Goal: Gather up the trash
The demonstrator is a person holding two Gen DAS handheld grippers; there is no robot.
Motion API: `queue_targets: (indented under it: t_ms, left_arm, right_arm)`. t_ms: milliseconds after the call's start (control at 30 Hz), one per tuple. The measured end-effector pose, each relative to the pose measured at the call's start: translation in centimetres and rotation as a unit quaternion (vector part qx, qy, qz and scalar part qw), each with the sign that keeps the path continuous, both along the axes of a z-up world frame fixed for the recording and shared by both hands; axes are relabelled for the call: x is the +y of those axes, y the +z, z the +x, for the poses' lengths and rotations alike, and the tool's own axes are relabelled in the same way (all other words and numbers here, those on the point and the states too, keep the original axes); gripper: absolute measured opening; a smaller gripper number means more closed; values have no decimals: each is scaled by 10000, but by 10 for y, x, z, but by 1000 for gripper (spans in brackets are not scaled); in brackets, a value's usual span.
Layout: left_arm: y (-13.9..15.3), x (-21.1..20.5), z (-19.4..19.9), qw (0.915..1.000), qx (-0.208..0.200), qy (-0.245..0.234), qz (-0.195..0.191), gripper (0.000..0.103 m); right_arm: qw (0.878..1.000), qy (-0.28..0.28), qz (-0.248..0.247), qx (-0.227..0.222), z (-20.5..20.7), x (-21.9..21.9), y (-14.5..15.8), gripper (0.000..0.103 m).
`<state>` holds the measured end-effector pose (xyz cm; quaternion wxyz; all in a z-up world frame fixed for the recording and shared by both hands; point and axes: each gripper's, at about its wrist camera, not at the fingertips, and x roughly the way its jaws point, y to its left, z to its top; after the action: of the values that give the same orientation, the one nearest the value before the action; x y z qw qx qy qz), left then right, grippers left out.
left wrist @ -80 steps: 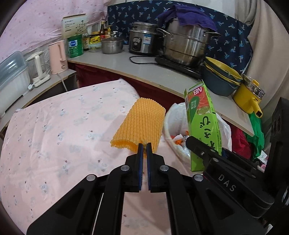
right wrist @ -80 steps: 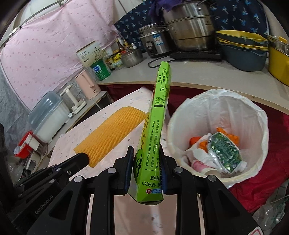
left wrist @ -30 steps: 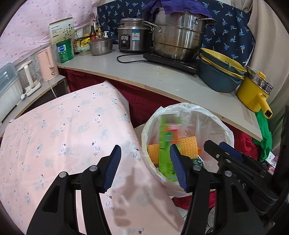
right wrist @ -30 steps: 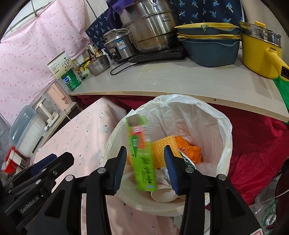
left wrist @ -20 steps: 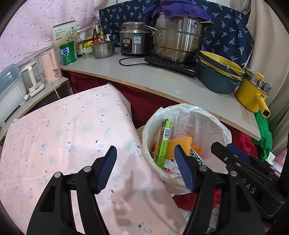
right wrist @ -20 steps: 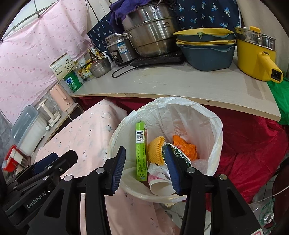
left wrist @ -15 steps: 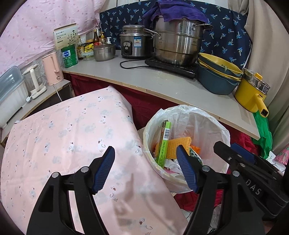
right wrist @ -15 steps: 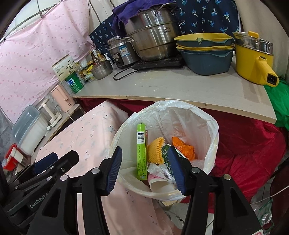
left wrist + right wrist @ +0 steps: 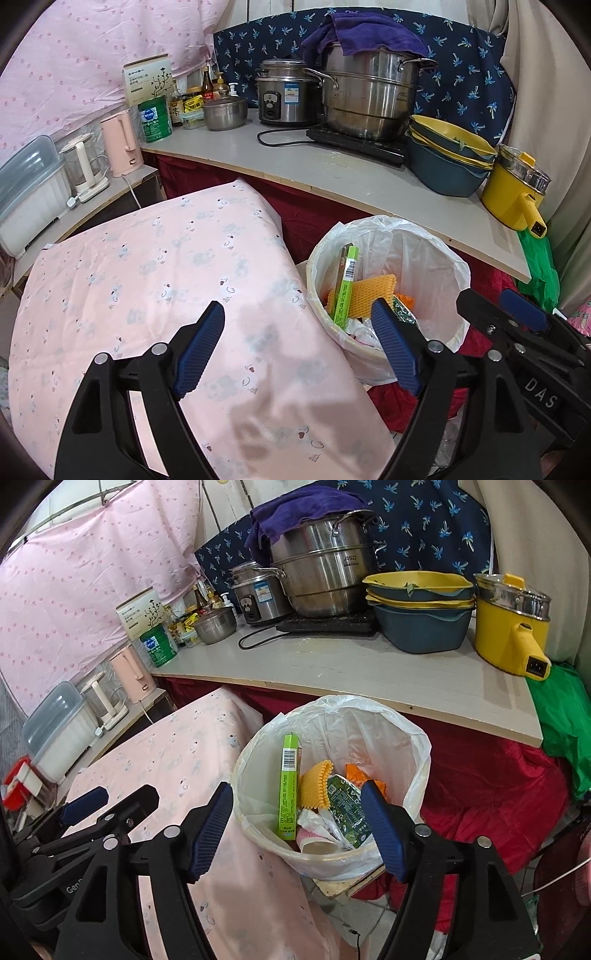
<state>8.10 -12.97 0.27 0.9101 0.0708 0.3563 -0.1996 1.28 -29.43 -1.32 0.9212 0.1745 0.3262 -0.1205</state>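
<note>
A white-lined trash bin point(image 9: 413, 738) is seen from above, standing on the floor at the corner of a bench covered by a pink patterned cloth point(image 9: 147, 280). Every position here is given relative to that bin.

Inside the bin, a tall green carton point(image 9: 289, 786) is propped upright against the wall nearest the cloth. Just beside it, toward the bin's middle, an orange foam net sleeve point(image 9: 314, 784) is lodged, touching the carton. A green printed packet point(image 9: 345, 808), an orange wrapper point(image 9: 356, 773) and crumpled white scraps are packed around them.

The left hand-held gripper point(image 9: 301, 349) is held above the cloth edge beside the bin; its blue pads are spread wide and opening further, with nothing between them. The right hand-held gripper point(image 9: 297, 832) is poised over the bin's near rim; its jaws are likewise opening and nothing is grasped, the trash being seen only through the gap, down inside the bin.

The cloth-covered bench beside the bin is shown bare of litter in both views. Beyond the bin, a grey counter point(image 9: 369, 672) is loaded with steel pots, stacked bowls and a yellow pot; these read as kitchenware, not trash.

As a judgement, the collecting appears largely done: the carton and sleeve are deposited and both grippers are released. Whether more litter is left outside these views cannot be told.
</note>
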Motion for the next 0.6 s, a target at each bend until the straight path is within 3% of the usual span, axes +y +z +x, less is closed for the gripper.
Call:
queue_targets:
  t_ms: [100, 467, 567, 600]
  left_arm:
    - [0, 6, -2, 10000, -23, 89, 30, 87]
    - [-2, 19, -13, 9995, -33, 238, 200, 89]
    - [-4, 22, -16, 9993, -19, 271, 261, 89]
    - [-5, 23, -17, 9993, -9, 271, 263, 89]
  right_arm:
    - [9999, -2, -129, -5, -5, 4, 2, 77]
    - [9975, 301, -624, 166, -15, 24, 1, 86]
    - [9969, 363, -684, 138, -20, 27, 0, 97]
    - [9968, 358, -699, 120, -21, 28, 1, 97]
